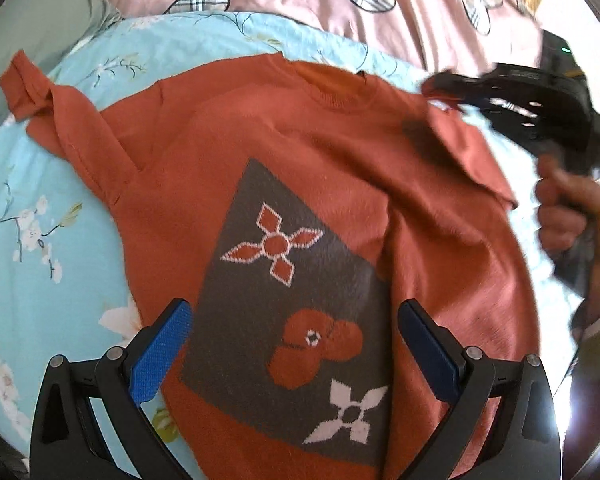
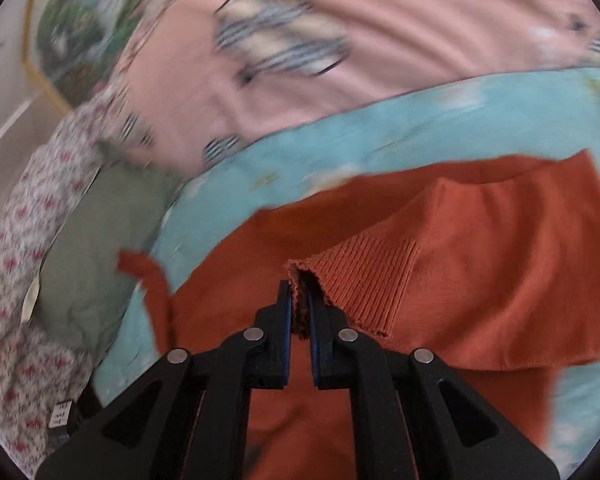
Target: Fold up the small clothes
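A small orange sweater (image 1: 332,152) with a grey patterned panel lies face up on a light blue floral sheet (image 1: 40,216). My left gripper (image 1: 296,344) is open and empty, its blue pads hovering over the sweater's lower front. My right gripper (image 2: 299,304) is shut on the ribbed cuff (image 2: 360,280) of the sweater's right sleeve and holds it lifted over the body. It also shows in the left wrist view (image 1: 520,96) at the upper right. The other sleeve (image 1: 32,88) lies out to the left, its end bunched.
A pink quilt (image 1: 340,4) with plaid shapes lies beyond the sweater. A grey-green pillow (image 2: 100,248) and a floral fabric (image 2: 16,264) lie to the left in the right wrist view. A framed picture (image 2: 72,32) stands behind.
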`<control>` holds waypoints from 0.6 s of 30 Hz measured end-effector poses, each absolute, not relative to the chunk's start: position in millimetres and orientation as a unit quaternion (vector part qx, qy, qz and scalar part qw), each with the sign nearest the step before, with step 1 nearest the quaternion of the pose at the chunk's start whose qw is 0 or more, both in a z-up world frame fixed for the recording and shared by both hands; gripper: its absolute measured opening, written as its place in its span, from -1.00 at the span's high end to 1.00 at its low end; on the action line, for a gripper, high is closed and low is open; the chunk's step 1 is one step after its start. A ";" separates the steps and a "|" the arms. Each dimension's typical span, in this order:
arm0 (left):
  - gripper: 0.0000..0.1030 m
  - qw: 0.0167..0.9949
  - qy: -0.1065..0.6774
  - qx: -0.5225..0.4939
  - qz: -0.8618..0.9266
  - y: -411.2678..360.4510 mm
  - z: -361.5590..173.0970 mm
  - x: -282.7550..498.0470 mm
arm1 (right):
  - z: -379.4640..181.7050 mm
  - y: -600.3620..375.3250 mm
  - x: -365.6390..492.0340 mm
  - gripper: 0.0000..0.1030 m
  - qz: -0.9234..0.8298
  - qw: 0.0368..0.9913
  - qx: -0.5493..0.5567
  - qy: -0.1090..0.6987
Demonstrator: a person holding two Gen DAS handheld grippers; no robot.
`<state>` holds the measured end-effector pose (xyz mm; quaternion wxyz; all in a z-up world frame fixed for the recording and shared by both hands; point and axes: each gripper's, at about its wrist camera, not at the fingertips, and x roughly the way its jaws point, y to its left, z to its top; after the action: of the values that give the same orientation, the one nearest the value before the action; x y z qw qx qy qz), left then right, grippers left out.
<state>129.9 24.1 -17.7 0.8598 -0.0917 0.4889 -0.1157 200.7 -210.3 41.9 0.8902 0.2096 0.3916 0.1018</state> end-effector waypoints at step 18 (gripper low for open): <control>-0.99 0.872 0.466 -0.088 -0.126 28.5 -18.8 244.6 | -1.6 -144.8 221.0 0.28 0.180 0.841 0.272 0.431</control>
<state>244.6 28.5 -18.8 0.8716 -0.0885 0.4656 -0.1257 221.0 -144.8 -1.6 0.8413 0.2719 0.4311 0.1801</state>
